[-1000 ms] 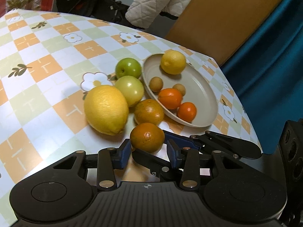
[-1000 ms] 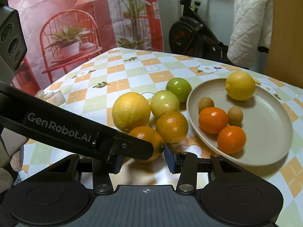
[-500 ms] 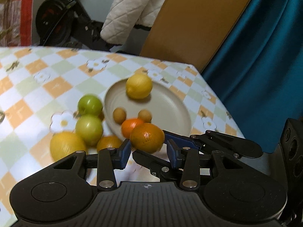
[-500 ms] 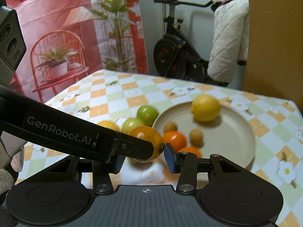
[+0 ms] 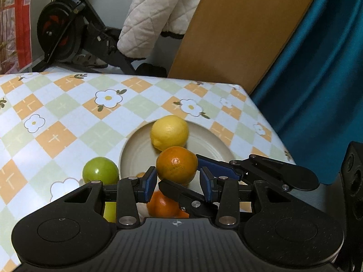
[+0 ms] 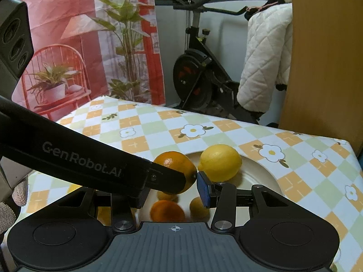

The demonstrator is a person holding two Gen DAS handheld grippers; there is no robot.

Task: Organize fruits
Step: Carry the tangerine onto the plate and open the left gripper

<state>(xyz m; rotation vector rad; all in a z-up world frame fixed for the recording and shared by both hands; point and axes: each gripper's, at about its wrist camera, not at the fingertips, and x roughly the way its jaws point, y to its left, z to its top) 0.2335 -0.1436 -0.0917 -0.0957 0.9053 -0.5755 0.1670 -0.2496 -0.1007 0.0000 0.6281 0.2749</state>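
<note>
1. While the orange [image 5: 177, 164] hung off the counter [image 5: 68, 117] over the near part of the plate [image 5: 136, 149], 2 tools clamped it: the left hand-held gripper [image 5: 177, 181] was closed on its sides, and the right hand-held gripper [image 6: 174, 192] pinched it crosswise, though 1 of its fingers was hidden in its own view.
2. Carrying this fruit to the plate looked like the step in hand.
3. Next, it needed lowering onto bare plate, clear of the lemon [image 5: 170, 132] and the small orange fruit [image 5: 163, 204] beneath, before both sets of jaws let go.
4. A green fruit [image 5: 99, 170] sat on the checked, flowered cloth just beside the plate.
5. Beyond stood an exercise bike [image 6: 199, 68], a white quilted cover [image 5: 154, 22], a brown board [image 5: 238, 34], a teal curtain [image 5: 317, 68] and a red backdrop [image 6: 68, 45].
</note>
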